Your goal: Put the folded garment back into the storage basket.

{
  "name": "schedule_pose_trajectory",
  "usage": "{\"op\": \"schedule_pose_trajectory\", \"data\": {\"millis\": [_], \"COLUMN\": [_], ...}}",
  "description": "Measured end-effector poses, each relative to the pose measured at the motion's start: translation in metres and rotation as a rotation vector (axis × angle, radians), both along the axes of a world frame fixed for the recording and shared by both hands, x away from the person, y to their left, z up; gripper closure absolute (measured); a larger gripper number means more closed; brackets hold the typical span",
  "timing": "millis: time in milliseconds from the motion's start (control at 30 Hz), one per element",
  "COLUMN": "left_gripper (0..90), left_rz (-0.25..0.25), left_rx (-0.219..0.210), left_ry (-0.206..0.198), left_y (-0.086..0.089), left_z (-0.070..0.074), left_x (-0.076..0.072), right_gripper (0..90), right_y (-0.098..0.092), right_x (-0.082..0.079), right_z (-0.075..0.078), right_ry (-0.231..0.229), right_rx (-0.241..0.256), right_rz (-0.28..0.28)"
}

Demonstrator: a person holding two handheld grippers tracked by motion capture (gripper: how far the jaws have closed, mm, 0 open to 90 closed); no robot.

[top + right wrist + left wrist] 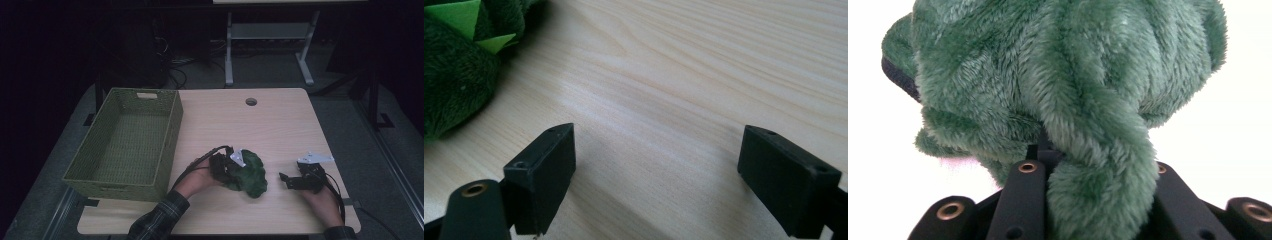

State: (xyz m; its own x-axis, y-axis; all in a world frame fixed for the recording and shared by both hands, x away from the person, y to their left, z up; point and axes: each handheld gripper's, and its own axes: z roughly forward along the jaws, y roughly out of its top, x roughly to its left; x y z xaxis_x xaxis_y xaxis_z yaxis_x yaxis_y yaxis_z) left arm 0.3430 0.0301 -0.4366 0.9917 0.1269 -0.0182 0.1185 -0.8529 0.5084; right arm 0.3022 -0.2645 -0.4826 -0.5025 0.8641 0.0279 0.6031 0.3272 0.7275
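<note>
Green plush toy (1063, 90) sits clamped in left tongs (1088, 200).

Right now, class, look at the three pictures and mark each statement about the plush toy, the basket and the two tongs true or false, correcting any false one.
1. The left tongs are shut on the fluffy dark green plush toy. True.
2. The green plush toy lies inside the green woven rectangular basket. False: it is on the light wooden table, to the right of the basket.
3. The right tongs are open with nothing between them. True.
4. The basket holds several toys. False: nothing can be seen in it.
5. The right tongs grip the toy. False: they sit apart from it, over bare table.
</note>
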Motion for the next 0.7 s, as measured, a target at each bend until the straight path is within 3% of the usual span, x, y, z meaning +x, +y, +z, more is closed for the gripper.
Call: {"op": "schedule_pose_trajectory", "data": {"millis": [333,700], "left_gripper": [78.0,77.6], "left_rz": [0.018,0.055], "left_rx": [-0.005,-0.031], "left_ry": [0.018,0.035], "left_y": [0.006,0.020], "left_z": [0.020,0.051], "left_x": [0.001,0.006], "right_gripper": [15.1,15.1], "right_y": [0.000,0.000], "right_x": [0.000,0.000], "right_z": [0.000,0.000], "right_ry": [0.000,0.001], "right_rx": [-0.001,0.000], "right_rz": [0.000,0.000]}}
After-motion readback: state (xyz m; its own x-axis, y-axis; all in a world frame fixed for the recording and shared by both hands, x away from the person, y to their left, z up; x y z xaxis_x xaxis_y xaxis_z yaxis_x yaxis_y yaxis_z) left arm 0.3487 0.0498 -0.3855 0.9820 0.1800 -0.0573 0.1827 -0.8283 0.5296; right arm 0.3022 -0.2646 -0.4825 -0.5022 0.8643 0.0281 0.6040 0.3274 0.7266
